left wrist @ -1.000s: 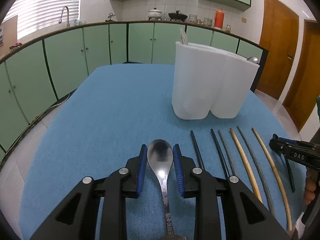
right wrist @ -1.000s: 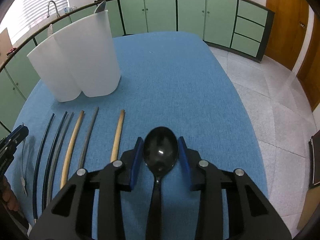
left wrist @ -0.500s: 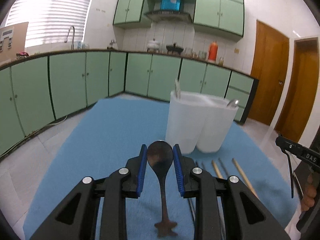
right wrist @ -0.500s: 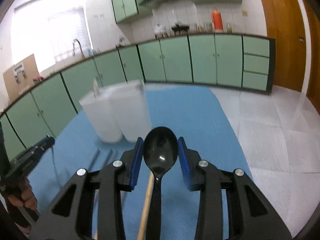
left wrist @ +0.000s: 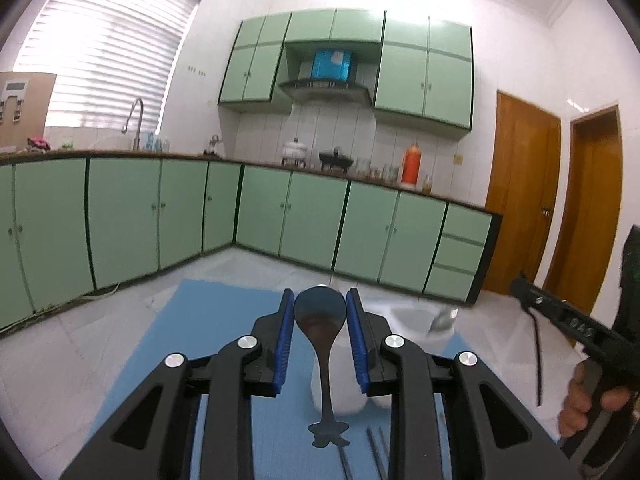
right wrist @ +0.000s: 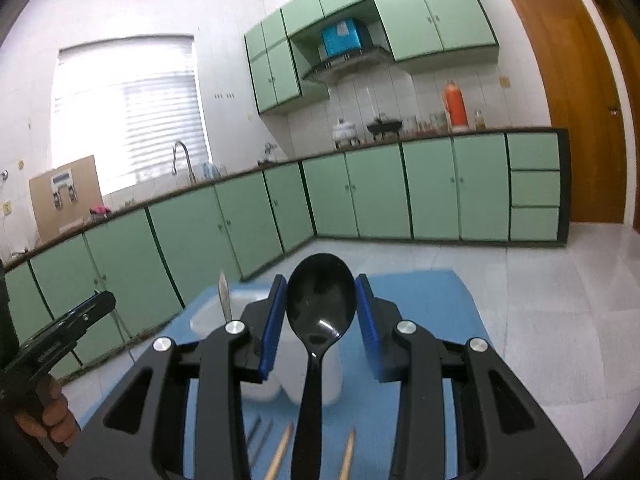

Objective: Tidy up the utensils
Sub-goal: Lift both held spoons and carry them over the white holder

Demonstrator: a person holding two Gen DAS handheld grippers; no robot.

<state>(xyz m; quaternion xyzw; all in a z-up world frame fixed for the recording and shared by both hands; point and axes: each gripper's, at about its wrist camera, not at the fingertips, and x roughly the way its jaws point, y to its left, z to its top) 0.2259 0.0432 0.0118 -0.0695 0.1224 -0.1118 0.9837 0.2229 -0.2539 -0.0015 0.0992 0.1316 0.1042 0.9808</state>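
No fully legible text, label, brand or number is showing in either view. In the left wrist view, the right gripper (left wrist: 576, 326) is carrying small light markings on the side of its black body, but they are blurring past reading. The blue box (left wrist: 332, 65) above the range hood is showing a pale mark on its front, too small to resolve. The cardboard panel (right wrist: 66, 196) standing on the counter by the window is displaying a grey and white printed figure, with no characters that can be made out.
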